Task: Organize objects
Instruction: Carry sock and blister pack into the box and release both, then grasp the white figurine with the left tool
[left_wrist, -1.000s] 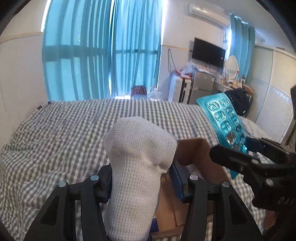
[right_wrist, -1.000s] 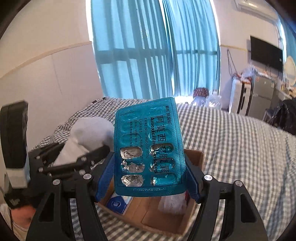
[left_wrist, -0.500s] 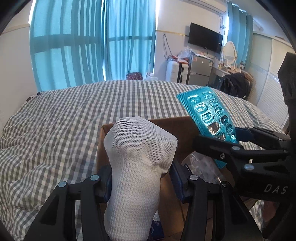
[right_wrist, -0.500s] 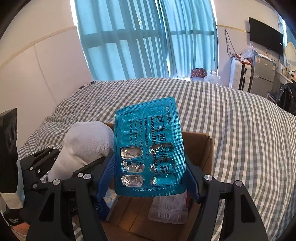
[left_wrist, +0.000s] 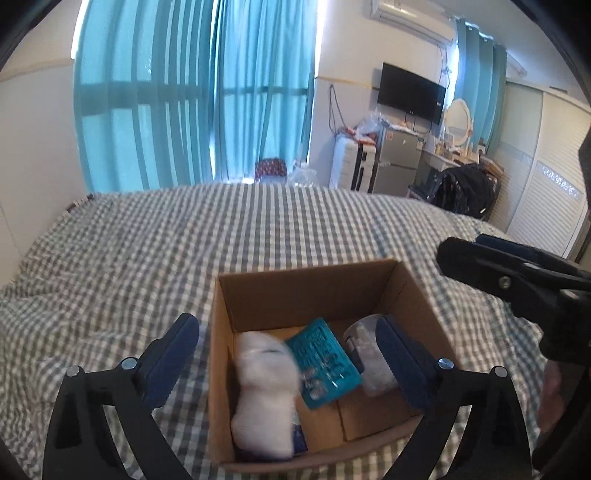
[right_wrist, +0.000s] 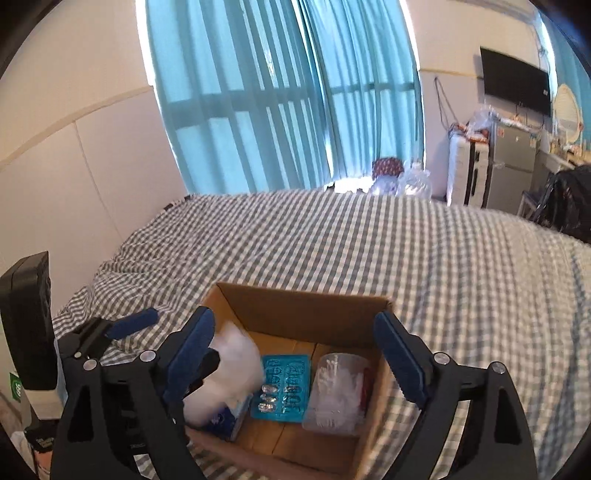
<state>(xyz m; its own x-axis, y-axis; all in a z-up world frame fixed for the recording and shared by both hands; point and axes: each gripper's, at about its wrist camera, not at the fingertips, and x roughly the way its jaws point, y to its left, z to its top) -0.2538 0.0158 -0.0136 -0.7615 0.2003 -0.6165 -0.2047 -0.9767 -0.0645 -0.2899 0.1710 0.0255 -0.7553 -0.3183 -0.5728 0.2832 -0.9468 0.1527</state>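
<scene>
Both grippers hang over an open cardboard box (left_wrist: 421, 295) that sits on the near part of a bed covered in a grey-and-white checked sheet (left_wrist: 184, 258). The left gripper (left_wrist: 288, 354) has its jaws opening, already spread wide, with the box's left wall and contents showing between the 2 blue pads but nothing pressed by them. The right gripper (right_wrist: 295, 354) is likewise opening, its 2 pads standing wide over the box and gripping nothing. Inside the box, along its left wall, lies a white sock (left_wrist: 264, 391), blurred in both views. Just beside it, toward the middle of the box floor, lies a teal blister pack of pills (right_wrist: 282, 386), tilted, with several emptied pockets visible. Against the right wall stands a clear plastic container (right_wrist: 338, 391), its contents too blurred to tell. Under the sock, at the near left corner of the box, a blue-and-white packet (right_wrist: 225, 419) peeks out. Beyond the box the checked sheet stretches to the far edge of the bed. Past that hang long teal curtains (left_wrist: 192, 96) over a bright window, and at the far right stand a white suitcase (left_wrist: 349, 162), a small grey fridge (left_wrist: 397, 158) and a black wall television (left_wrist: 410, 92).
</scene>
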